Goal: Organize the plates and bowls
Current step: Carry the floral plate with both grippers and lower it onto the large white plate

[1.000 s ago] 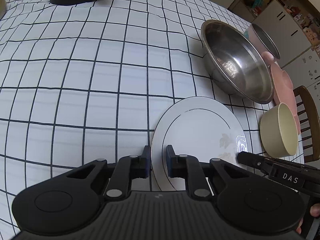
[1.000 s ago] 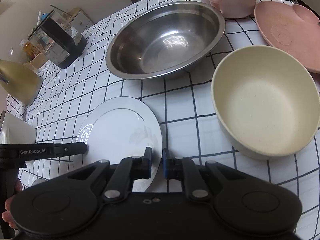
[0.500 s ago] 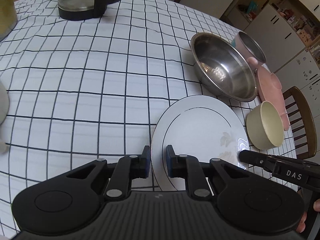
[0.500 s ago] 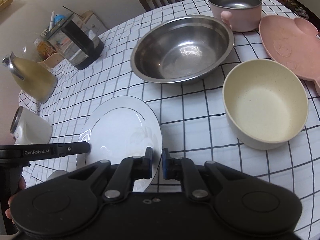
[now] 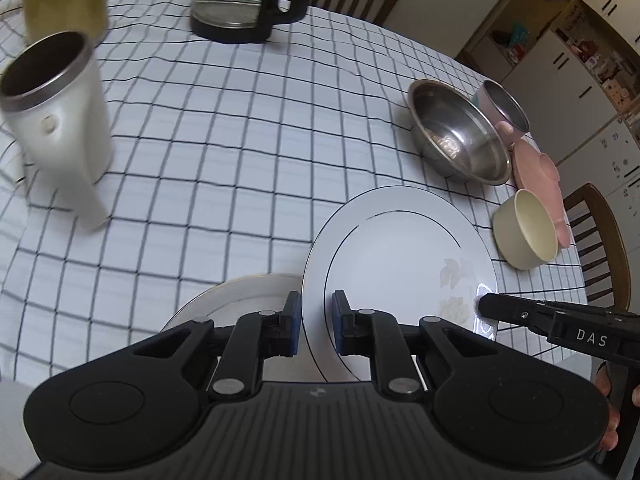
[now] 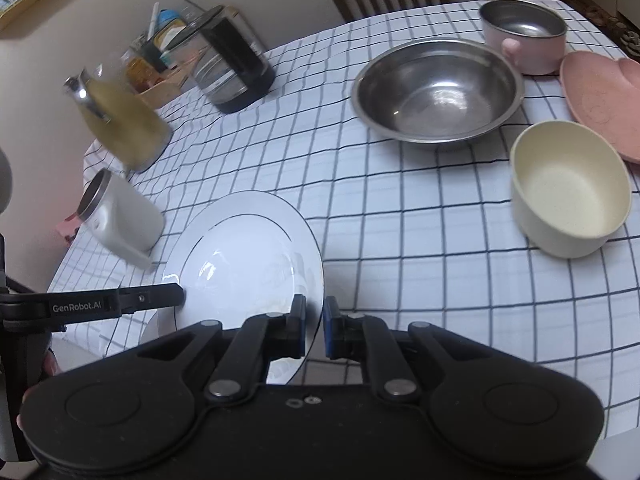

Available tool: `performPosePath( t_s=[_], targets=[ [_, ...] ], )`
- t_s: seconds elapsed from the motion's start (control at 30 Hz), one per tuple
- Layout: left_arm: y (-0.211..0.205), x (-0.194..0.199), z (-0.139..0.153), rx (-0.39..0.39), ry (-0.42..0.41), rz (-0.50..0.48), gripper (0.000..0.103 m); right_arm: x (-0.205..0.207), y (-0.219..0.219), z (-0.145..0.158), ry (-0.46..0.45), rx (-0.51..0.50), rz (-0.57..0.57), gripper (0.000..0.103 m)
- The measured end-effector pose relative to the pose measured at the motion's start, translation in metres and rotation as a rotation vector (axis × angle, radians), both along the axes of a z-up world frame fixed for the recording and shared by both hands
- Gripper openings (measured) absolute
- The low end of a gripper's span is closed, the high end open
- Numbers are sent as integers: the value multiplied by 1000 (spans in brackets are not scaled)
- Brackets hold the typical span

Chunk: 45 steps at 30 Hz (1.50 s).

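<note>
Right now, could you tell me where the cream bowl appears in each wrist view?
Left wrist: cream bowl at far right, beside the pink plate.
Right wrist: cream bowl at right, middle height, below the pink plate.
Shared landmark: steel bowl.

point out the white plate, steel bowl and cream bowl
white plate (image 5: pixel 400 256), left wrist view, centre of its face
steel bowl (image 6: pixel 436 96), right wrist view, inside bottom
cream bowl (image 6: pixel 576 200), right wrist view, inner floor

Matte black left gripper (image 5: pixel 313 322), blue finger pads (image 5: pixel 293 312), silver pivot screws, ribbed housing, right gripper (image 6: pixel 314 326) alike, lettered "DAS", "GenRobot.AI"
</note>
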<state>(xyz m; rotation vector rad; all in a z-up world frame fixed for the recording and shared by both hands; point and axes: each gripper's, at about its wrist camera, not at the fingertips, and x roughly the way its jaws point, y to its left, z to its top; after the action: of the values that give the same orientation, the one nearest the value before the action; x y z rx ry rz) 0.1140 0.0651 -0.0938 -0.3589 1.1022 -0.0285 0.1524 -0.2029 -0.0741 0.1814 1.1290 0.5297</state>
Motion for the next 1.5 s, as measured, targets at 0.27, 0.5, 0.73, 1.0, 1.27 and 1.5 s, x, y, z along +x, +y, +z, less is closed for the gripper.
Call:
performPosePath(
  t_s=[0.27,0.5,0.73,1.0,1.27,1.5],
  targets=[
    [26,-45,-9,-11,27,69,15,-27,32,-9,24,-17,76,9],
    [39,-69,-32,-24,73,105,15,-46,55,-23,46,-56,136,9],
    [43,-79,-49,-22,85,115,15,-54,66,-39,70,-94,153,9],
    [46,-77,-59,-15,102,107,15,-55,73,-49,81,-117,158,9],
    [49,-77,-61,-21,106,95,15,-52,76,-54,86,-125,157,9],
    [52,-77,-58,-12,112,78,15,-48,75,-55,97,-115,151,9]
  ],
)
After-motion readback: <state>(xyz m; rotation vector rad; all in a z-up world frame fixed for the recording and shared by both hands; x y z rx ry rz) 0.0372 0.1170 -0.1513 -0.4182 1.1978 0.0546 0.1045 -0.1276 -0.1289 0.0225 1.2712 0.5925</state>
